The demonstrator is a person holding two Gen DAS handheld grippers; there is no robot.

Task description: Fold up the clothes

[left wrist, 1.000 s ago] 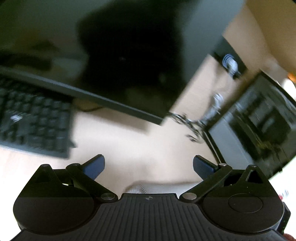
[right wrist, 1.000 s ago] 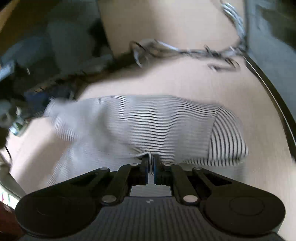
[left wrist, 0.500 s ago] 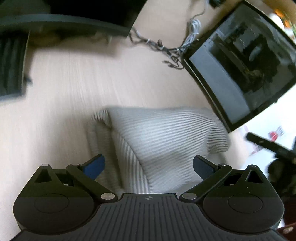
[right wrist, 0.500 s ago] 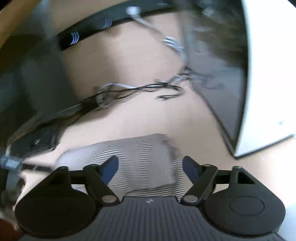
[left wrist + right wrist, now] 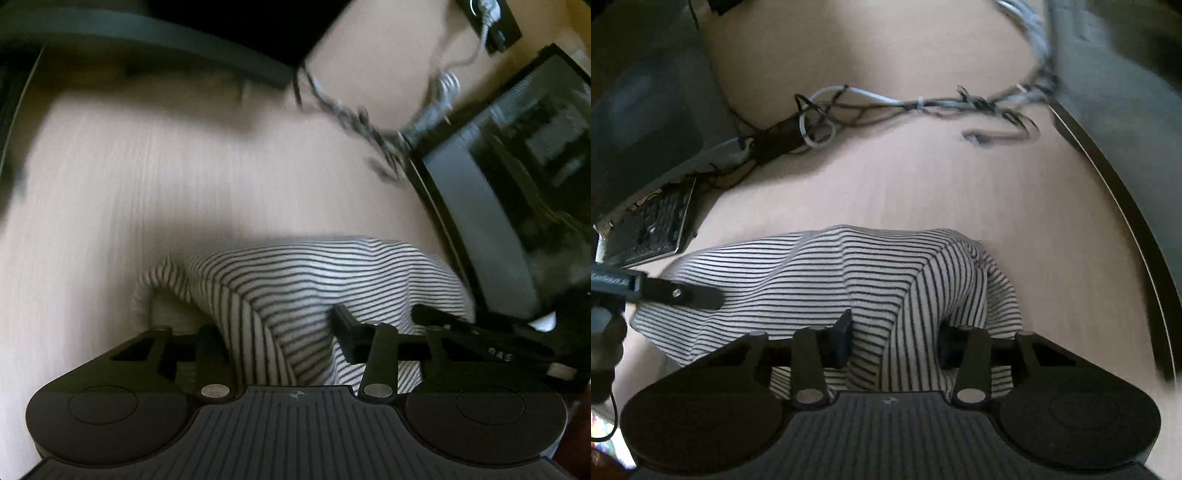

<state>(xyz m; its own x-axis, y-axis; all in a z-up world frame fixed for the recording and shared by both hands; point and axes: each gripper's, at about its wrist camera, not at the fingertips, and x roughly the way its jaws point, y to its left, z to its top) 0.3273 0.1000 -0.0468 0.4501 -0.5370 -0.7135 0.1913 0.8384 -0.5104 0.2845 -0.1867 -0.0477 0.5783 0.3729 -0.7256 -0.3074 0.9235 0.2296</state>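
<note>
A white garment with thin black stripes (image 5: 332, 273) lies bunched on the pale wooden desk (image 5: 147, 184). My left gripper (image 5: 280, 332) is down on its left part. The jaws are closing, and a raised ridge of cloth fills the gap between them. My right gripper (image 5: 894, 332) sits on the garment (image 5: 820, 266) near its right end. Its jaws are also closing, with a fold gathered between the fingers. Each view shows the other gripper at its edge: the right gripper (image 5: 480, 343) and a left finger (image 5: 679, 293).
A dark flat screen (image 5: 517, 206) lies close to the garment's right side. A tangle of cables (image 5: 916, 103) crosses the desk beyond the garment. A keyboard (image 5: 653, 225) and a dark monitor base (image 5: 147, 33) are at the far left.
The left gripper came down from above the keyboard onto the garment and its jaws narrowed from wide open. The right gripper let go of the cloth, shifted, and is narrowing on a new fold.
</note>
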